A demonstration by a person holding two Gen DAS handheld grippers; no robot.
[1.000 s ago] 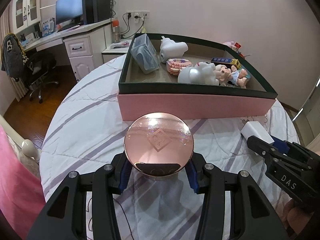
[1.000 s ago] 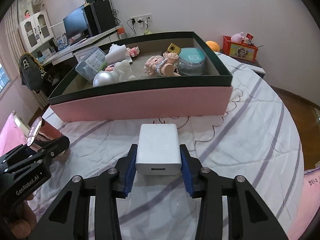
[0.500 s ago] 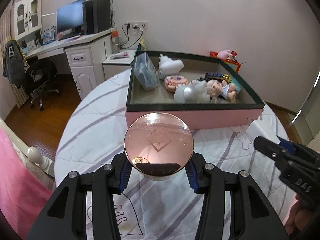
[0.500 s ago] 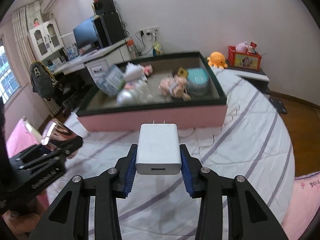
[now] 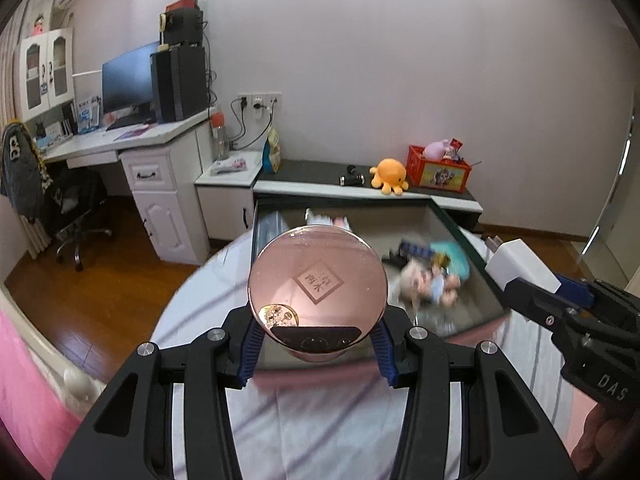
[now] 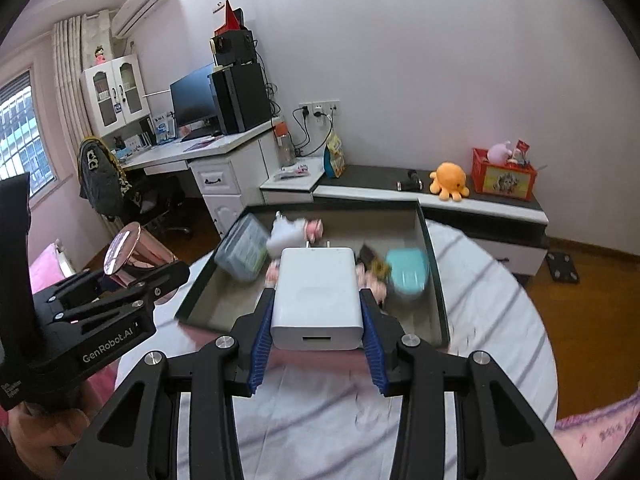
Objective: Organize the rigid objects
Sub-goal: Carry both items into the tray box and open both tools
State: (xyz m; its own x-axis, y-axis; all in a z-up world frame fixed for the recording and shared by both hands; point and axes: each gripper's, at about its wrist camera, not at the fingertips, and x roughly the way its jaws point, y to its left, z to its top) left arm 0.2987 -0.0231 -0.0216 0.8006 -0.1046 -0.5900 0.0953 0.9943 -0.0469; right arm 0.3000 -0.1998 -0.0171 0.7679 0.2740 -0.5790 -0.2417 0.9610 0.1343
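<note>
My left gripper (image 5: 318, 354) is shut on a round rose-gold container (image 5: 318, 286) with a mirror-like lid, held in the air in front of the open box (image 5: 476, 256). My right gripper (image 6: 316, 350) is shut on a white charger block (image 6: 318, 296), its prongs pointing away, also lifted over the box's (image 6: 434, 276) near edge. In the left wrist view the right gripper (image 5: 532, 288) shows at the right with the charger (image 5: 520, 264). In the right wrist view the left gripper (image 6: 160, 280) shows at the left with the container (image 6: 132, 254).
The pink box with a dark rim sits on a round table under a striped cloth (image 6: 500, 320). It holds a doll (image 5: 430, 282), a teal case (image 6: 408, 270), a clear tub (image 6: 242, 254) and a white toy (image 6: 288, 234). A desk (image 5: 132, 140) and low shelf (image 5: 360, 186) stand behind.
Both grippers have risen with their objects, so the box and table now lie lower and farther below. The grips on the container and charger are unchanged.
</note>
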